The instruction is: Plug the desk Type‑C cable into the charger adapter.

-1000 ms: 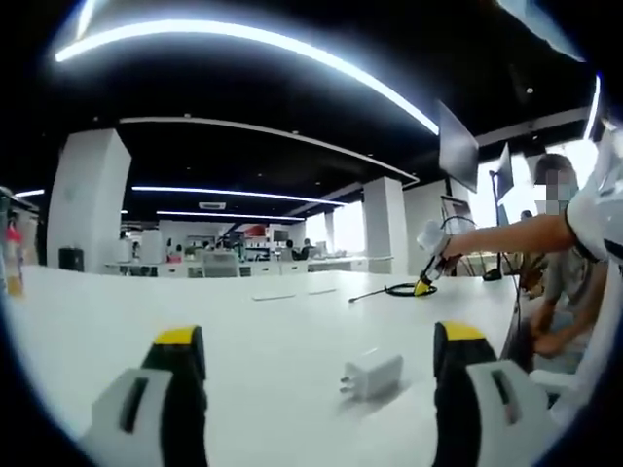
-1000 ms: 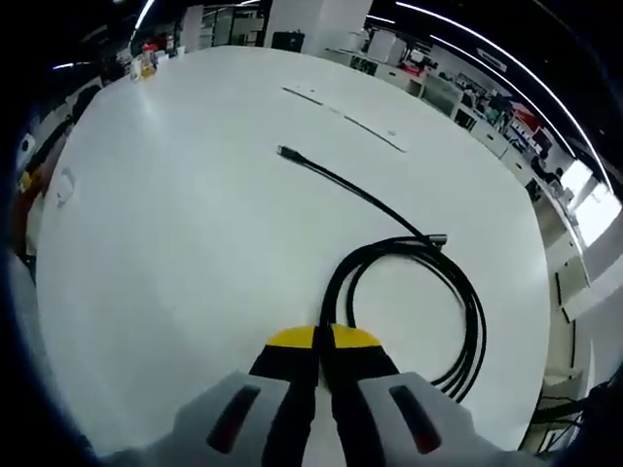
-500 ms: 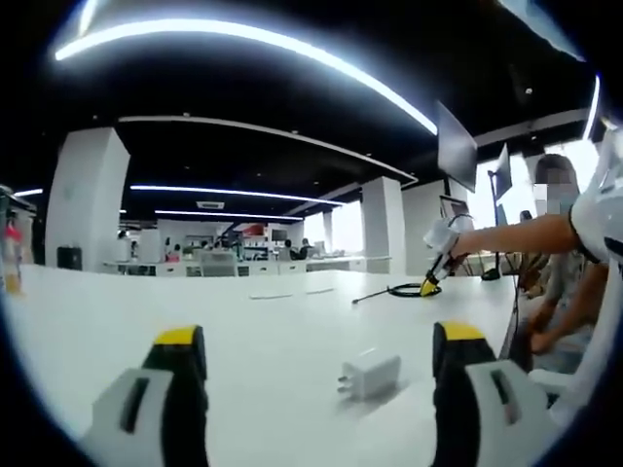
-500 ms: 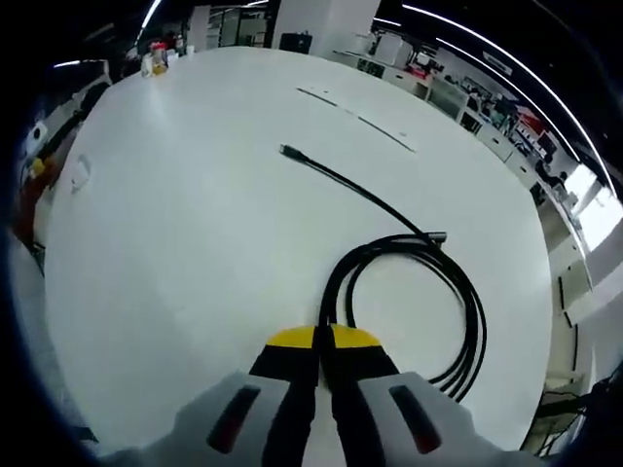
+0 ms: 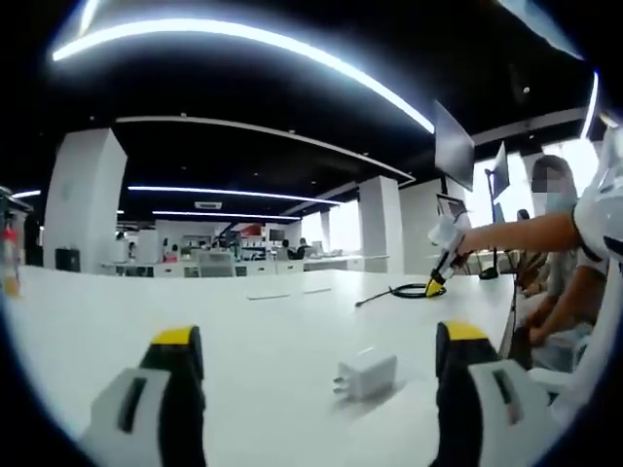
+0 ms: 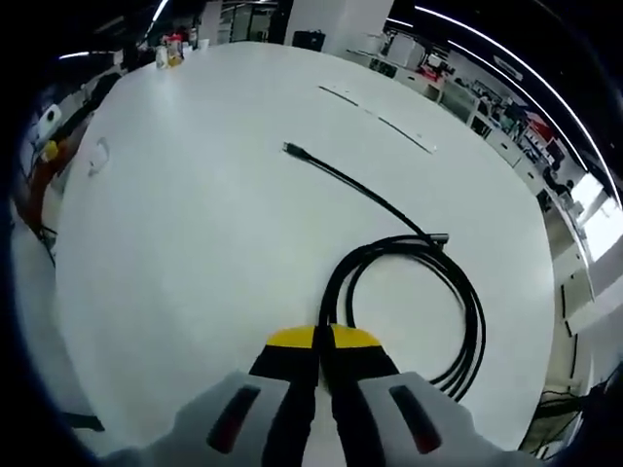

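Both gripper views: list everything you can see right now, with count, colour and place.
Table: one, white, broad top under everything.
Cable: one, black, coiled on the table in front of the right gripper, one plug end stretched out across the top.
Charger adapter: one, white, lying on the table between the left gripper's jaws, touching neither.
Bottles: a few, orange and red, at the table's far edge; too small to count.
Monitors: two, dark, raised above the table's right side in the left gripper view.
Person: one, seated past the table's right end.
Left gripper: grey with yellow tips, jaws wide apart.
Right gripper: same colours, jaws closed on the cable coil.
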`<state>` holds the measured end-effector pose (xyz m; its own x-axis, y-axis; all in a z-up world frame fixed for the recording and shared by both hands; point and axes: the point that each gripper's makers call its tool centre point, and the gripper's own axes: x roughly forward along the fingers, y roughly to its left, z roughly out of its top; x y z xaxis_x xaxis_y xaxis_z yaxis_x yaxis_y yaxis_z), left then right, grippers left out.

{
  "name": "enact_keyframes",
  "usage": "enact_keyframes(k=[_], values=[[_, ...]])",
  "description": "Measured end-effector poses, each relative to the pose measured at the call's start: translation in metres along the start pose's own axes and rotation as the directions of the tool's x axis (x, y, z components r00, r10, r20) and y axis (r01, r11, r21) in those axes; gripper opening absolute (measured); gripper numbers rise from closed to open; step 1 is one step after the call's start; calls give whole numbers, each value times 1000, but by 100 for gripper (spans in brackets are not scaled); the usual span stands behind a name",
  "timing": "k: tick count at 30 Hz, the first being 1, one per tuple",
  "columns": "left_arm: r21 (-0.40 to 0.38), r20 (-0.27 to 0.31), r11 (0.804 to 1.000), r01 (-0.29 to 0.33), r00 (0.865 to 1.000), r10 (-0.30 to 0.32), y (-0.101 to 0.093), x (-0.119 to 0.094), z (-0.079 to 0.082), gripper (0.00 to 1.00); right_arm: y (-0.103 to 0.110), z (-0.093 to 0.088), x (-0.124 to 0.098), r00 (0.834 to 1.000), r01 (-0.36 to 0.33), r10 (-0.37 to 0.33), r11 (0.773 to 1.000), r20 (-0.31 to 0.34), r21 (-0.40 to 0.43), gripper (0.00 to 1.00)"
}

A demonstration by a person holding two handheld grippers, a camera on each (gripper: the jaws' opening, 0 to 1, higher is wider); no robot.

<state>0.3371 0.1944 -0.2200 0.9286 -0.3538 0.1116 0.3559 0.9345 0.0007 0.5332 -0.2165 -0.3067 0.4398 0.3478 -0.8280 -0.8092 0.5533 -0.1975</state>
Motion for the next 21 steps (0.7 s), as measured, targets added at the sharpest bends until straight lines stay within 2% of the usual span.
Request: enact_keyframes(k=[11,17,21], values=[[0,-15,1000,0,1000,0,0,0,-3,100,13,-3,-13,999,-30,29,999,-19,-40,2],[5,-17,1000,-1,1000,1,0,0,-4,100,45,-5,-21,996,-85,85,996,-5,-32,2],[1,-19,1000,0,1000,0,0,0,-5,100,68,-7,-30,993,-114,114,992,-3,-59,2]])
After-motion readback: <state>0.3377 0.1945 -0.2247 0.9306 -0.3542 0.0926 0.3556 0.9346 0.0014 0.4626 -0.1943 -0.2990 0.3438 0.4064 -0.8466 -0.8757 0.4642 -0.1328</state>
